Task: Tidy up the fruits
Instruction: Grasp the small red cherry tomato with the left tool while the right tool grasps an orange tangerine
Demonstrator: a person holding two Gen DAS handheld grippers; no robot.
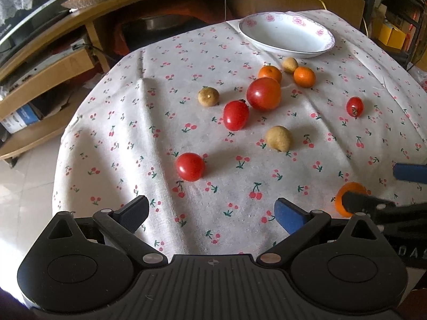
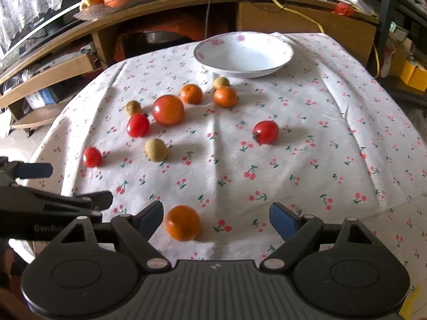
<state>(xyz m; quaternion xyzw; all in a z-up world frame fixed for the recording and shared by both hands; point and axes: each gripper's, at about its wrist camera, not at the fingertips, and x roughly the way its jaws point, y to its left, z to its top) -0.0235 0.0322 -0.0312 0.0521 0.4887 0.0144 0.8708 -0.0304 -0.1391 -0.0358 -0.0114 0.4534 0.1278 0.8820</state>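
Only partial white lettering shows: "GenRo…" on the left gripper body at lower left of the right-wrist view; elsewhere nothing legible.

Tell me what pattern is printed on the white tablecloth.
Small red cherries with green stems, scattered over the white tablecloth; clearest in the right wrist view.

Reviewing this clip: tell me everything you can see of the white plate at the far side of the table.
The white plate is a shallow, glossy dish, ceramic by its look, with pink flower prints around its broad rim and a thin dark line at the edge. It sits upright and empty on the cherry-print tablecloth, near the table's far edge. Nothing touches it; the closest fruit, a small tan one, lies just in front of it, apart. Neither gripper is near it.
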